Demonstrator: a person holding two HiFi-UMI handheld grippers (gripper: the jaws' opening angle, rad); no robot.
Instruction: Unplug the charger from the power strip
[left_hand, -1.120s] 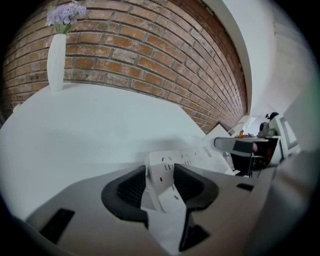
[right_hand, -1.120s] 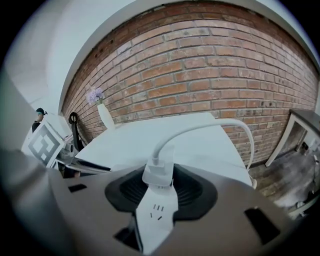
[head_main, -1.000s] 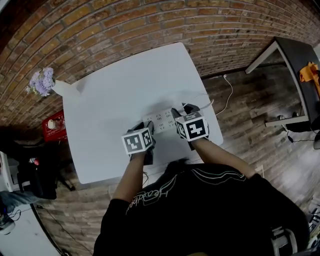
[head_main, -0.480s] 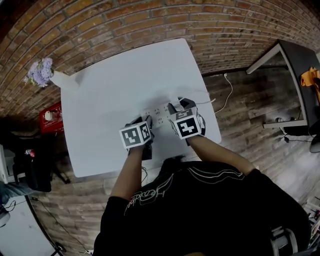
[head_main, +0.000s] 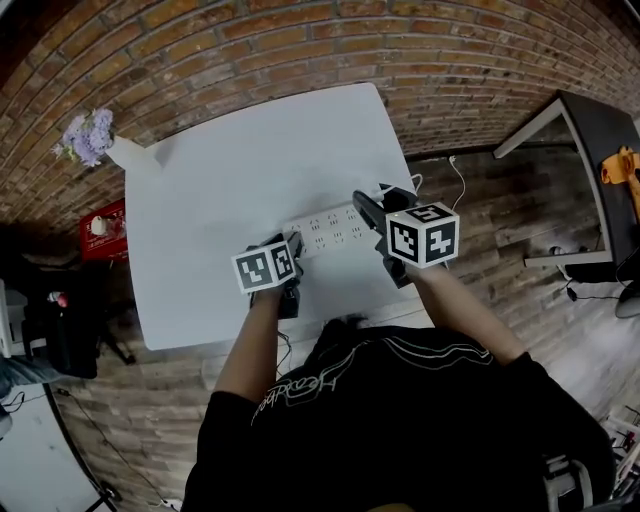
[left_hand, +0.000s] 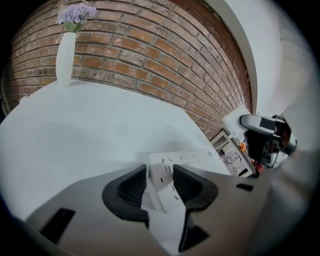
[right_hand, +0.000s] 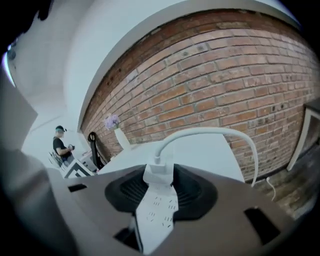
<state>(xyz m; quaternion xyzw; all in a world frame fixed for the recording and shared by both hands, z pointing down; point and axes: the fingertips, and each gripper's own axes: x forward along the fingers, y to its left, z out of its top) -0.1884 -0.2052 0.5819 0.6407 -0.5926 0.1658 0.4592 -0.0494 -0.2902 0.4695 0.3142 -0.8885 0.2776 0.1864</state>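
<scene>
White plastic charger block (right_hand: 159, 175) is clamped in the right gripper (head_main: 372, 197) above the white table's (head_main: 250, 160) right edge. Long white power strip (head_main: 325, 230), near the front edge, is pinched at its left end by the left gripper (left_hand: 160, 172).

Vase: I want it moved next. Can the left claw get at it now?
Probably not yet: the left claw is shut on the power strip, though bare table leads to the vase.
</scene>
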